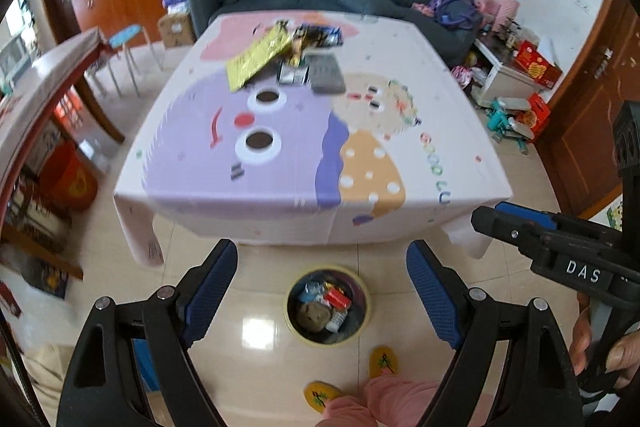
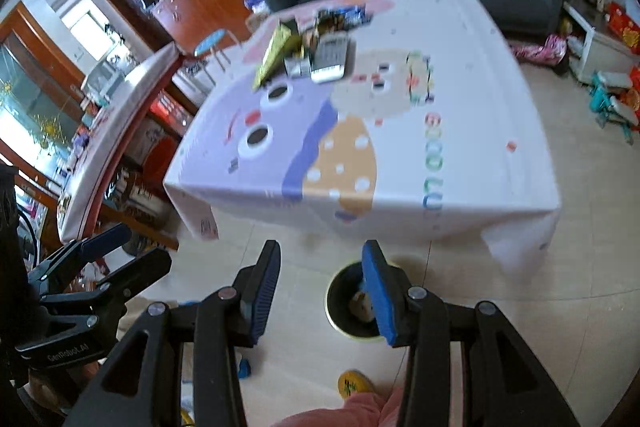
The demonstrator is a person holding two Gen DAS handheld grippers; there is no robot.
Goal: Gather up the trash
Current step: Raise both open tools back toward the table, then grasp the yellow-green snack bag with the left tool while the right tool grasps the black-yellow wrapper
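Both your left claw [image 1: 320, 291] and right claw [image 2: 320, 291] were released and empty above the bin [image 1: 328, 307] at lower centre, while the wrappers [image 1: 280, 51] lay heaped on the counter [image 1: 280, 155] at upper centre; reach there, approaching low and squarely.

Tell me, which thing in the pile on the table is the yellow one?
The flat yellow wrapper on the left of the pile. The things next to it, like the grey remote, are dark or grey.

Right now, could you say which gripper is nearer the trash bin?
Left gripper, marginally: the trash bin sits centred between its open fingers; the right gripper sees it off-centre, behind one finger.
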